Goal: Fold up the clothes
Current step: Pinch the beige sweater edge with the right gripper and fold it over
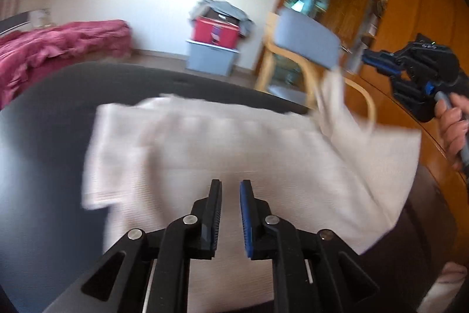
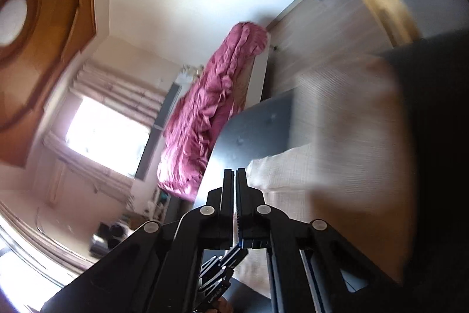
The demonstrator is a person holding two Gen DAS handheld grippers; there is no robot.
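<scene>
A white ribbed cloth (image 1: 234, 143) lies partly folded on the dark table (image 1: 44, 151). My left gripper (image 1: 230, 184) hovers over the cloth's near part. Its jaws stand a narrow gap apart with nothing between them. One corner of the cloth stands up in a blurred flap at the right. Just above and right of that flap is my right gripper (image 1: 365, 59), held by a hand (image 1: 451, 125). In the right wrist view the right gripper (image 2: 236, 170) is shut and holds nothing, with the cloth (image 2: 346, 122) to its right over the table (image 2: 255, 131).
A wooden chair with a grey cushion (image 1: 304, 40) stands at the table's far right edge. Behind it is a wooden wardrobe (image 1: 425, 5). A red box (image 1: 214, 34) sits on a grey bin (image 1: 211, 57) by the wall. Magenta bedding (image 1: 58, 49) lies far left.
</scene>
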